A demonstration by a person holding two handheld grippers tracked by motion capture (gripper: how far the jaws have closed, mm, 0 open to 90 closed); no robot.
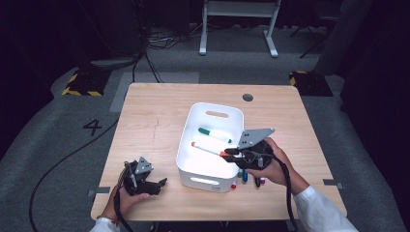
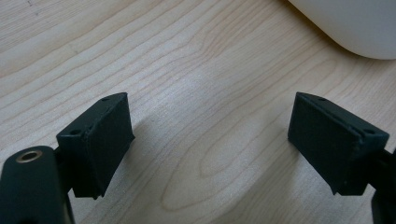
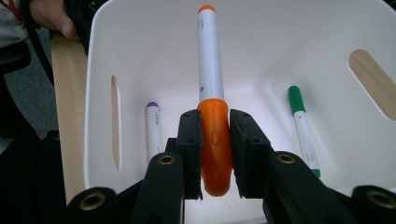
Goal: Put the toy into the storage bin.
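Left claw (image 1: 155, 185) sits at the near-left edge of the counter (image 1: 154, 116), held low in the person's left hand (image 1: 126, 198). Jaws stand wide apart, nothing between them; in the left gripper view they frame bare wood grain, with a rounded corner of the bin (image 2: 345, 28) at upper right.

White plastic bin (image 1: 193, 145) sits mid-counter, slot handles in its near and far walls. Inside: green-capped marker (image 1: 212, 134) lying toward the far side, and a purple-capped marker (image 3: 153, 130) along the wall that shows left in the right gripper view.

Right claw (image 1: 231, 154) is over the bin's near-right rim, held in the right hand (image 1: 270, 166). Jaws are clamped on the orange cap of an orange marker (image 1: 207, 149); white barrel points into the bin, across it toward the left. In the right gripper view the pads (image 3: 190, 144) press the cap from both sides and the barrel runs straight away from the camera. Can't tell whether the marker's far tip touches the bin floor.

A few more markers (image 1: 249, 180) lie on the counter just right of the bin's near corner, under the right hand: red, green and purple caps visible.
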